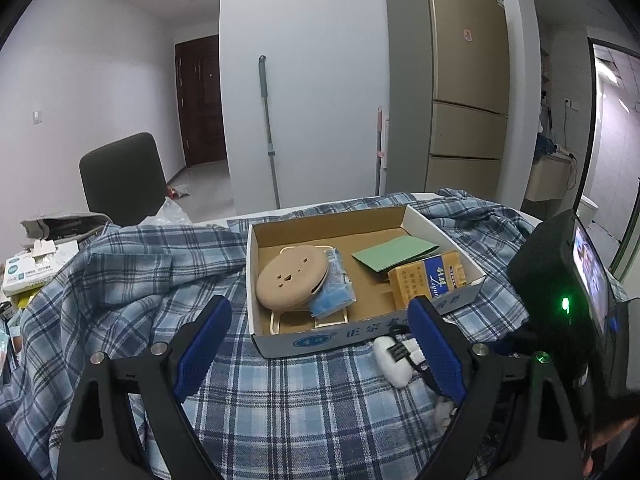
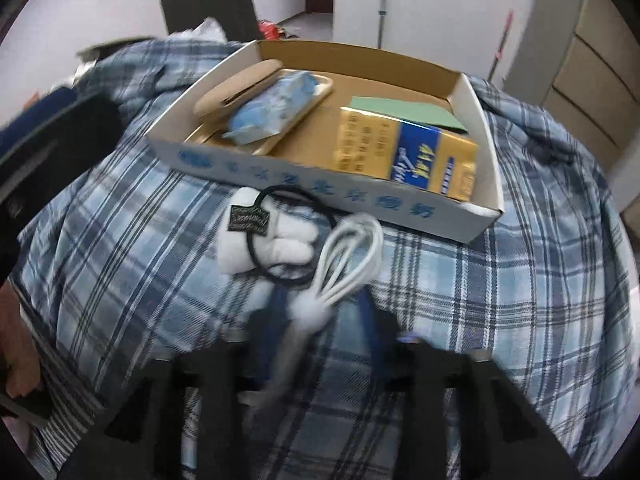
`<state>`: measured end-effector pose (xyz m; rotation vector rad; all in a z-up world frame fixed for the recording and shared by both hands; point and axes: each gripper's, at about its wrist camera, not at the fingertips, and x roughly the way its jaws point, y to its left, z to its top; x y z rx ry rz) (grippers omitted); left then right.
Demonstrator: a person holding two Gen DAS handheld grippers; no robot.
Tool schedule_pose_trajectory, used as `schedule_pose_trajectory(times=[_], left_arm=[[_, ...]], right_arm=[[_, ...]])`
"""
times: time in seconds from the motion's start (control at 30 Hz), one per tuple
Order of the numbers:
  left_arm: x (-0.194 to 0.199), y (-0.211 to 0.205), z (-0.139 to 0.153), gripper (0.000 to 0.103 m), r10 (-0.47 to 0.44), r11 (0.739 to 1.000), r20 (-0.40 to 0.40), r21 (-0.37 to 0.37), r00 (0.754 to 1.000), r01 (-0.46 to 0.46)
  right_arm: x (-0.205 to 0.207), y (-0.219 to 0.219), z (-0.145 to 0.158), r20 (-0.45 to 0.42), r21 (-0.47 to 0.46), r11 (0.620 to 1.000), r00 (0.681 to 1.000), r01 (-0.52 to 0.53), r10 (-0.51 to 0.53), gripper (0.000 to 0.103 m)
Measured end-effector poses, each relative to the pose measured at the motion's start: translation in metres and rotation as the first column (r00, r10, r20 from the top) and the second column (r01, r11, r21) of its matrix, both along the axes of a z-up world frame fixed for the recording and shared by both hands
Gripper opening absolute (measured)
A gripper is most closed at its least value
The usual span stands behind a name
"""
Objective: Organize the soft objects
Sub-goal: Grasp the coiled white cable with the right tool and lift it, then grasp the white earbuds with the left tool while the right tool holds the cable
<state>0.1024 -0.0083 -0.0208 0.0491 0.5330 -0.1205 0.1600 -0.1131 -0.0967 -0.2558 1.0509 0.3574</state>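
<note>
A shallow cardboard box sits on a blue plaid cloth. It holds a tan round pouch, a blue tissue pack, a green sheet and a yellow carton. A white plush with a black hair tie lies in front of the box. My left gripper is open above the cloth, its right finger beside the plush. My right gripper is shut on a coiled white cable, just in front of the plush.
The plaid cloth covers the table. A dark chair stands behind the table. White boxes and clutter lie at the left edge. A refrigerator and mop handles stand by the far wall.
</note>
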Motion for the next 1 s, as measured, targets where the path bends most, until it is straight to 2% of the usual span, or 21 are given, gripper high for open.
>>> schedule_pose_trajectory(times=[0.17, 0.33, 0.43, 0.67, 1.0], left_arm=[[-0.002, 0.002, 0.002, 0.091, 0.006, 1.0, 0.013, -0.004, 1.0, -0.006], [-0.003, 0.005, 0.004, 0.091, 0.009, 1.0, 0.032, -0.017, 0.999, -0.008], [-0.005, 0.003, 0.004, 0.091, 0.0, 1.0, 0.036, -0.01, 0.999, 0.001], [-0.005, -0.002, 0.004, 0.091, -0.009, 1.0, 0.036, 0.006, 0.999, 0.009], [0.004, 0.0, -0.004, 0.091, -0.01, 1.0, -0.014, 0.004, 1.0, 0.01]], right_arm=[[-0.018, -0.002, 0.011, 0.091, -0.049, 0.998, 0.995, 0.033, -0.028, 0.02], [-0.036, -0.017, 0.032, 0.233, -0.078, 0.994, 0.971, 0.077, -0.057, 0.02], [-0.039, -0.024, 0.042, 0.289, -0.09, 0.991, 0.955, 0.094, -0.064, 0.02], [-0.037, -0.037, 0.054, 0.361, -0.06, 0.992, 0.929, 0.113, -0.084, 0.02], [-0.025, -0.044, 0.04, 0.341, -0.018, 0.992, 0.933, 0.127, -0.114, 0.02]])
